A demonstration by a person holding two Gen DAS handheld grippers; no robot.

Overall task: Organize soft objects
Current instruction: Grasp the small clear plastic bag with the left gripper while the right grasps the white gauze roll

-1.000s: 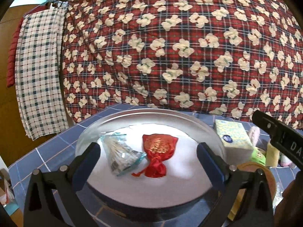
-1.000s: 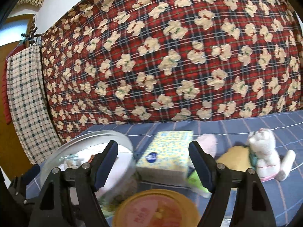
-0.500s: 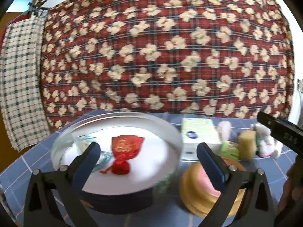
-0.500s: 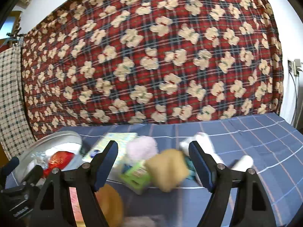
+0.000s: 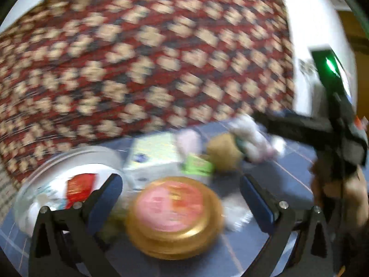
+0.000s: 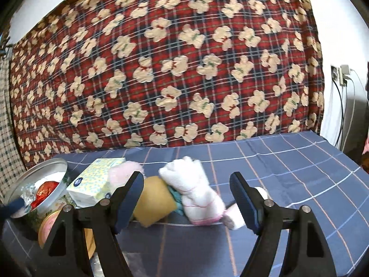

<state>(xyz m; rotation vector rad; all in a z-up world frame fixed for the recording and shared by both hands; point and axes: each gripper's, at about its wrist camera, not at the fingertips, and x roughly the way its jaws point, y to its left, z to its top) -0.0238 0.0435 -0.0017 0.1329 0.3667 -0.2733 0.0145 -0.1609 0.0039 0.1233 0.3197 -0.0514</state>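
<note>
A white plush toy (image 6: 196, 189) lies on the blue checked cloth (image 6: 288, 168), touching a yellow soft lump (image 6: 154, 198) and a pink fluffy piece (image 6: 122, 173). My right gripper (image 6: 186, 181) stands open just in front of the plush, with nothing between its pads. In the blurred left wrist view, my left gripper (image 5: 181, 184) is open too, and a round gold tin with a pink lid (image 5: 173, 210) sits low between its fingers, not gripped. The plush (image 5: 251, 138) and yellow lump (image 5: 221, 154) appear behind it.
A round metal tin (image 6: 57, 164) at the left holds a red pouch (image 6: 45, 192) and a clear packet. A yellow tissue pack (image 6: 96, 182) and a green packet (image 5: 198, 165) lie beside it. A red bear-print quilt (image 6: 173, 69) fills the back. Cables hang on the right wall (image 6: 341, 106).
Both views have swung right. The left one went from the metal tin to the gold tin and is now blurred. The right one went from the tissue pack to the white plush.
</note>
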